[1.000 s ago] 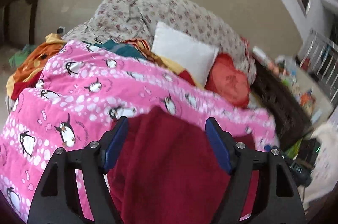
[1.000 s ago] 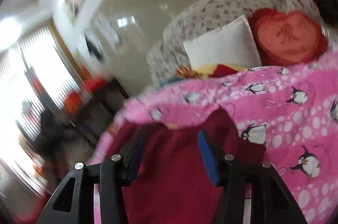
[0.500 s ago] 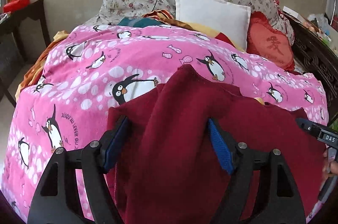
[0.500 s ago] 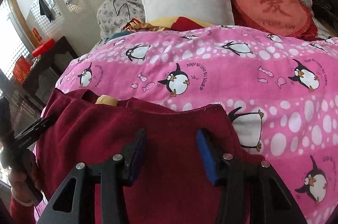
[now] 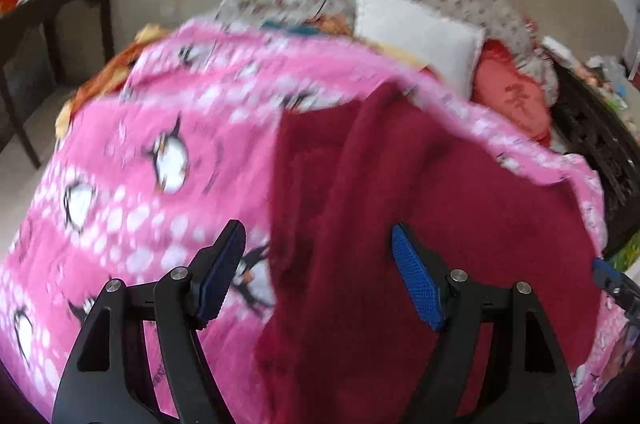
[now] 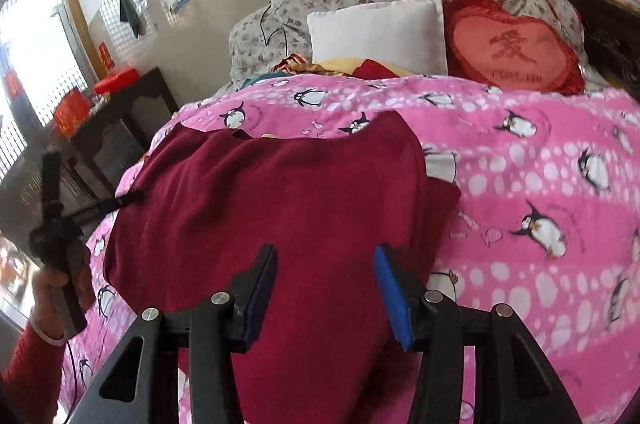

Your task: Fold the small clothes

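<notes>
One maroon garment [image 6: 288, 200], spread on the pink penguin blanket [image 6: 540, 184], lying under and ahead of both pairs of jaws. Right gripper [image 6: 325, 290] spread wide, nothing pinched, cloth running between and beneath its pads; left gripper [image 5: 320, 276] likewise spread, its right pad over the maroon cloth, its left over the blanket. Best next, by judgement: lower onto a hem or corner, pinch one layer only and none of the blanket, then carry it flat across.

Left view blurred, yet alone showing a raised fold ahead of its jaws. Right view sharp, alone showing the neckline at the far edge, the hand [image 6: 60, 288] holding the left gripper, the white pillow [image 6: 384, 32] and red heart cushion [image 6: 512, 52] beyond.
</notes>
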